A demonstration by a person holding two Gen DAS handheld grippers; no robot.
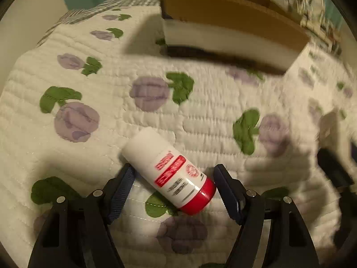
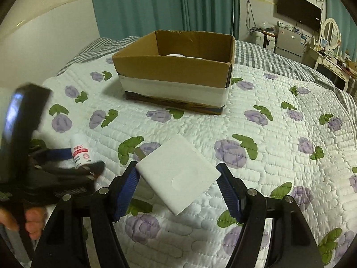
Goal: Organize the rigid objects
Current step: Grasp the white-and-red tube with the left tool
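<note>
One bottle (image 1: pixel 169 172) lies between the left tool's (image 1: pixel 174 178) parted jaws; one white charger (image 2: pixel 177 174) clamped in the right tool (image 2: pixel 178 176); one box (image 2: pixel 174 76).

White spray can (image 1: pixel 169 170) with red base cap and red label, lying on its side on the quilt, white end pointing up-left in the left wrist view; flat white square adapter (image 2: pixel 178 174) with rounded corners and a metal plug prong at its far corner, raised clear of the quilt, tilted; open cardboard box (image 2: pixel 176 71), white band around its lower walls, upright farther back on the bed.
</note>
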